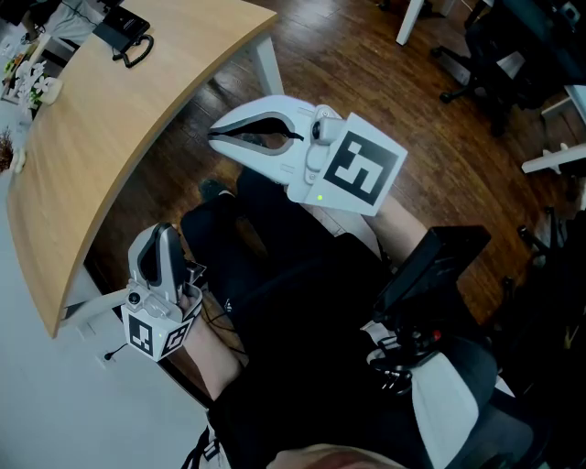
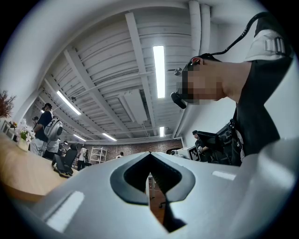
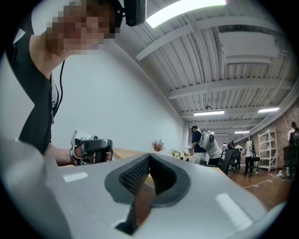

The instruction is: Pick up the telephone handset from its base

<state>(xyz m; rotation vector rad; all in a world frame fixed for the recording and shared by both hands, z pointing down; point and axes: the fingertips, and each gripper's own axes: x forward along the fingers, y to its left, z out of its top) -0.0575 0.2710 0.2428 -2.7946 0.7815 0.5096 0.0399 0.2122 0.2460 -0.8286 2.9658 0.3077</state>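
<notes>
Curved wooden bench (image 1: 101, 147) fills the upper left. Telephone handset (image 1: 122, 27) lies at its far top-left end, apparently not yet lifted. Left tool (image 1: 164, 234) and right tool (image 1: 216, 136) are closed, empty, well short of it. Judgement: open one tool wide before reaching, then grip the middle.

The head view looks steeply down over the lap, with the desk (image 1: 110, 137) at far left. Cameras on the left gripper (image 1: 165, 234) and right gripper (image 1: 215, 136) tilt upward, sharing desk and ceiling (image 2: 117, 70).
</notes>
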